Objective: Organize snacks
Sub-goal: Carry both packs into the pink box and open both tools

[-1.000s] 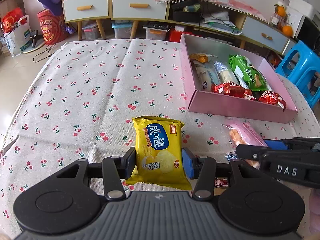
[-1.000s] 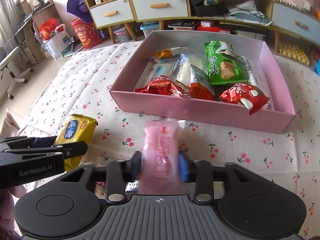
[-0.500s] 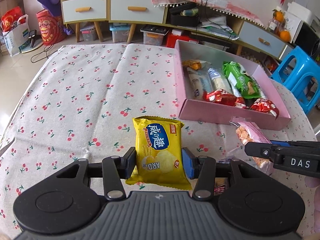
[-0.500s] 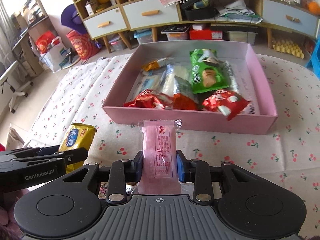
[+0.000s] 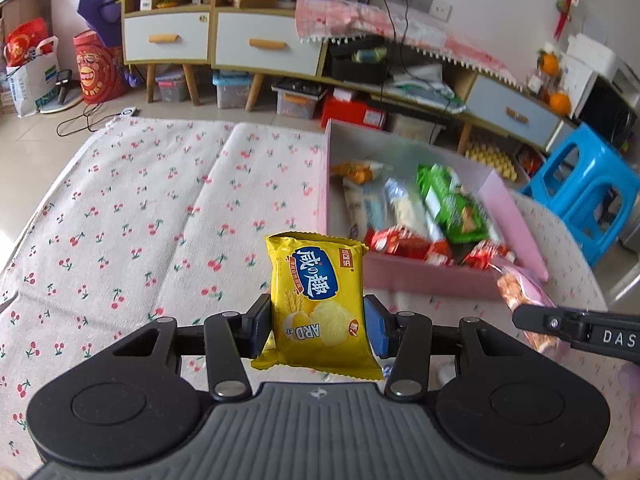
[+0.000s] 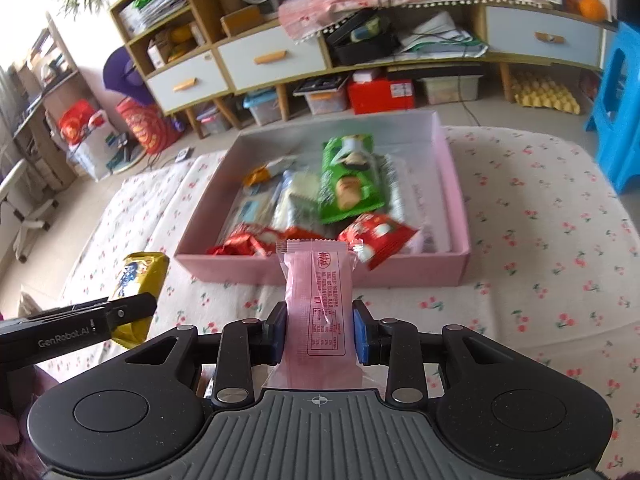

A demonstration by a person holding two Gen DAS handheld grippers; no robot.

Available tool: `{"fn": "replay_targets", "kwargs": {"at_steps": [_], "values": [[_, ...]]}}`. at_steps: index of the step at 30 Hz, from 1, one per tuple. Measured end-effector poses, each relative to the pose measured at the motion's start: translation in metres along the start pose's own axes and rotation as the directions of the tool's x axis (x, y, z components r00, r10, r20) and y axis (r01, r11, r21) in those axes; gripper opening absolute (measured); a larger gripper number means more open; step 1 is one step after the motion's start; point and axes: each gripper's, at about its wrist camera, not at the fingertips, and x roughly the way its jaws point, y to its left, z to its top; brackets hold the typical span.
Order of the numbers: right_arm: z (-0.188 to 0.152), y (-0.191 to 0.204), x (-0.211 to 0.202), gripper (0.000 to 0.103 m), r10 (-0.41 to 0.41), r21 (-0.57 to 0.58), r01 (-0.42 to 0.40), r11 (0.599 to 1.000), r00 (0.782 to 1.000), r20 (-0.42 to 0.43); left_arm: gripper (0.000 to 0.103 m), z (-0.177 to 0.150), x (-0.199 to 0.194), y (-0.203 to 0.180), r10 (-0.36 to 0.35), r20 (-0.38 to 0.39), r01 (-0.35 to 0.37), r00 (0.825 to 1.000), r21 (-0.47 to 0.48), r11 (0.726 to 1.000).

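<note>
Two snacks are in the air at once, one in each gripper. At lower centre of the left wrist view the left gripper [image 5: 318, 330] is clamped at a middling width on a yellow cracker packet [image 5: 318, 302], pads pressing its two sides, the packet standing upright. At lower centre of the right wrist view the right gripper [image 6: 320, 334] is pinched narrow on a slim pink packet [image 6: 318, 300], which rises between the pads with its crimped top just in front of the pink box [image 6: 320, 274].

That box sits mid-frame on the cherry-print tablecloth [image 6: 540, 240] and already holds a green packet [image 6: 348, 178], red packets [image 6: 378, 236] and several pale ones, all blurred.

The main risk, as I judge it, is the box's near wall: a packet carried too low would catch on the rim and could shove the light box or twist out of the pads. The pink packet is soft and held low on its length, so it may flop or slip. Both tools are close together, the left one showing at lower left of the right view, so going in together could make them collide.

Open room lies in the box's right part and far end; the cloth to the right is bare, while the near half of the box is crowded.
</note>
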Motion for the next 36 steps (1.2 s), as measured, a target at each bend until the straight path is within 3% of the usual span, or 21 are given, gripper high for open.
{"fn": "replay_targets", "kwargs": {"at_steps": [6, 13, 19, 27, 36], "values": [[0.026, -0.017, -0.002, 0.031, -0.024, 0.016, 0.023, 1.000, 0.999, 0.035, 0.045, 0.020, 0.011, -0.021, 0.006, 0.027, -0.008, 1.000, 0.085, 0.996], [0.066, -0.040, 0.025, 0.031, -0.053, 0.050, 0.050, 0.998, 0.997, 0.064, 0.045, 0.049, 0.045, -0.040, -0.038, 0.026, 0.035, 0.999, 0.118, 0.992], [0.091, -0.056, 0.055, 0.031, -0.075, 0.067, 0.070, 0.995, 0.994, 0.076, 0.045, 0.064, 0.081, -0.061, -0.028, 0.016, 0.024, 0.999, 0.198, 0.980], [0.107, -0.067, 0.089, 0.031, -0.088, 0.054, 0.084, 0.995, 0.994, 0.064, 0.045, 0.075, 0.114, -0.070, -0.014, 0.017, 0.009, 1.000, 0.283, 0.959], [0.111, -0.072, 0.110, 0.033, -0.085, 0.038, 0.082, 0.996, 0.995, 0.061, 0.046, 0.078, 0.126, -0.069, -0.047, 0.020, 0.039, 0.999, 0.294, 0.955]]}}
